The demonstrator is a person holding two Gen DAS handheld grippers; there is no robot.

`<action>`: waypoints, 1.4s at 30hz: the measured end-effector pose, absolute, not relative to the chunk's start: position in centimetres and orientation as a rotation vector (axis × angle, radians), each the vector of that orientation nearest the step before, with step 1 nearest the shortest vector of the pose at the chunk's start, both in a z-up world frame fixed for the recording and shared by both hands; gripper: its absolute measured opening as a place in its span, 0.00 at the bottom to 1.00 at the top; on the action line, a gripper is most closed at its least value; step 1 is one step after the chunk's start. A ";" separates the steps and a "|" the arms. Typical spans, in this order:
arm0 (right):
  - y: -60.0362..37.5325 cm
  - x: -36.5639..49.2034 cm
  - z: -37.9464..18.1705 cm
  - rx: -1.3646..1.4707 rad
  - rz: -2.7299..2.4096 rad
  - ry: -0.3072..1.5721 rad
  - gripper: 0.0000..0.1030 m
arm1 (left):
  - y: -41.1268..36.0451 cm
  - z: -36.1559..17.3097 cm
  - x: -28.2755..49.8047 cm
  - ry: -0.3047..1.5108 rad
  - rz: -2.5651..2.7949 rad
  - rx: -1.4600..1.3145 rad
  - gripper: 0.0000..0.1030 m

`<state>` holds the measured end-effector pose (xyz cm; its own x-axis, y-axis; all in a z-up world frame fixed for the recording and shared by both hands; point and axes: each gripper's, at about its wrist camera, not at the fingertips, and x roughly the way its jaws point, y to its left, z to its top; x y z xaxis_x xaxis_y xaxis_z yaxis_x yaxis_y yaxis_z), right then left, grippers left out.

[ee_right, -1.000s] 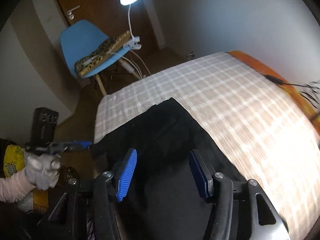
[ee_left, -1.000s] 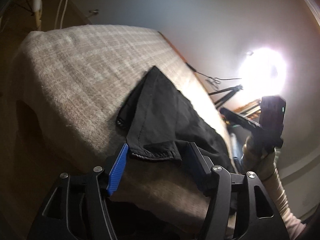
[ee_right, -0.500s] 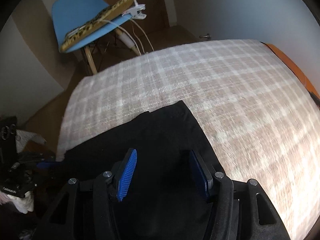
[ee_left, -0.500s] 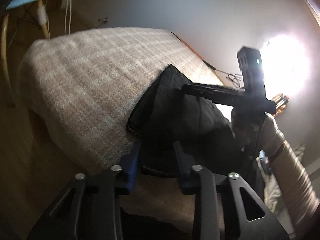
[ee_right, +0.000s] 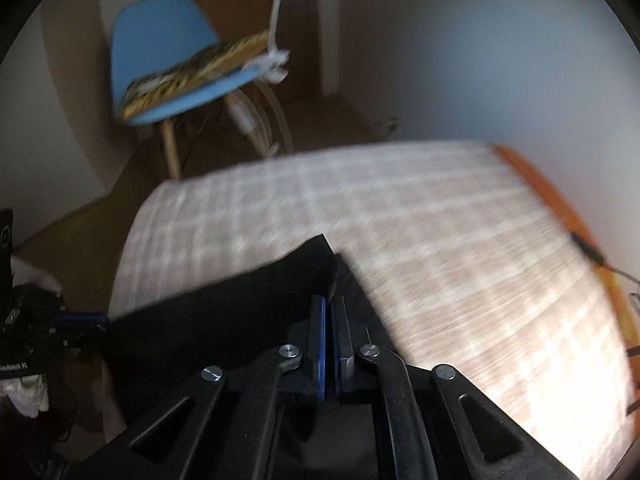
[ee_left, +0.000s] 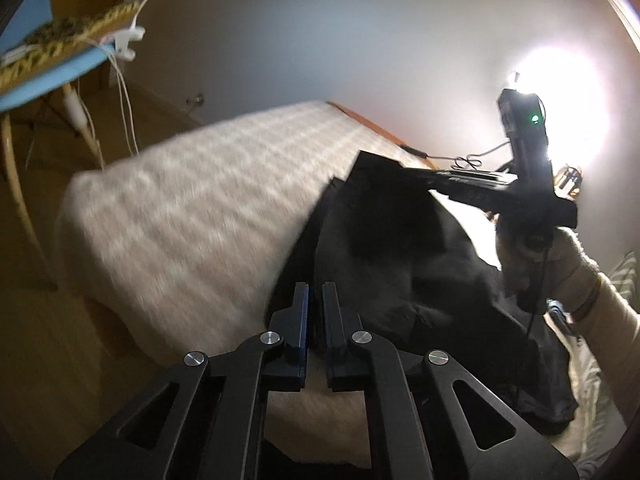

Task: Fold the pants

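Note:
The black pants [ee_left: 384, 248] lie on a bed with a beige plaid cover [ee_left: 192, 208]. My left gripper [ee_left: 315, 292] is shut on the near edge of the pants. My right gripper [ee_right: 330, 304] is shut on the pants [ee_right: 224, 320] near a corner of the fabric. In the left wrist view the right gripper [ee_left: 404, 170] reaches over the pants from the right and holds their far corner lifted. In the right wrist view the left gripper [ee_right: 86, 316] shows at the left edge, holding the other end of the raised edge.
A blue chair [ee_right: 168, 48] with a patterned cushion and a clipped white lamp stands past the foot of the bed. A bright lamp [ee_left: 556, 100] glares at the right. An orange bed edge [ee_right: 560, 208] with cables runs along the wall. Wooden floor lies around.
Both grippers closed from open onto the pants' edge. The right gripper moved in over the pants and the fabric edge is now lifted and stretched between the two.

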<state>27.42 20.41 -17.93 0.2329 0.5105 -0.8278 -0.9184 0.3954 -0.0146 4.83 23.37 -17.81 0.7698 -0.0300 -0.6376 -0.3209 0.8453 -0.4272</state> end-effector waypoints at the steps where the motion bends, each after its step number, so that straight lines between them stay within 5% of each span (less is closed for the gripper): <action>1: 20.5 28.0 -17.8 -0.569 1.044 0.851 0.00 | 23.7 -17.7 5.1 0.680 0.174 -0.543 0.05; 10: 21.5 31.2 -21.3 -0.555 1.029 0.967 0.01 | 24.5 -17.2 6.2 0.698 0.150 -0.527 0.06; 12: 21.4 31.2 -21.7 -0.564 1.015 0.968 0.01 | 24.2 -17.5 6.9 0.738 0.143 -0.523 0.23; 14: 21.3 31.1 -21.5 -0.575 0.988 0.951 0.07 | 24.1 -17.9 7.4 0.769 0.164 -0.531 0.59; 15: 21.2 31.1 -21.2 -0.581 0.967 0.940 0.12 | 23.9 -18.2 7.7 0.775 0.179 -0.528 0.60; 16: 21.1 30.9 -20.9 -0.584 0.967 0.933 0.24 | 23.8 -18.5 7.8 0.779 0.191 -0.523 0.60; 19: 20.7 30.4 -19.8 -0.581 0.999 0.917 0.36 | 23.5 -19.8 8.4 0.781 0.189 -0.535 0.52; 21: 20.3 30.4 -19.6 -0.603 0.979 0.914 0.37 | 23.0 -20.1 8.6 0.778 0.178 -0.524 0.24; 26: 19.7 31.7 -20.6 -0.566 0.938 0.966 0.38 | 22.9 -19.7 8.1 0.728 0.186 -0.499 0.05; 34: 21.2 31.3 -22.3 -0.609 0.953 0.990 0.38 | 23.4 -19.9 5.8 0.733 0.204 -0.517 0.04; 39: 19.0 30.2 -19.3 -0.573 0.936 0.964 0.39 | 24.5 -20.2 6.0 0.762 0.229 -0.531 0.12; 42: 14.5 29.3 -15.4 -0.466 0.892 0.913 0.62 | 25.0 -18.5 5.4 0.726 0.242 -0.512 0.14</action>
<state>29.33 14.46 -15.43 0.3038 0.4597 -0.8345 -0.8235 0.5671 0.0126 5.44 25.00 -18.47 0.7273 0.0359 -0.6853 -0.3822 0.8506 -0.3611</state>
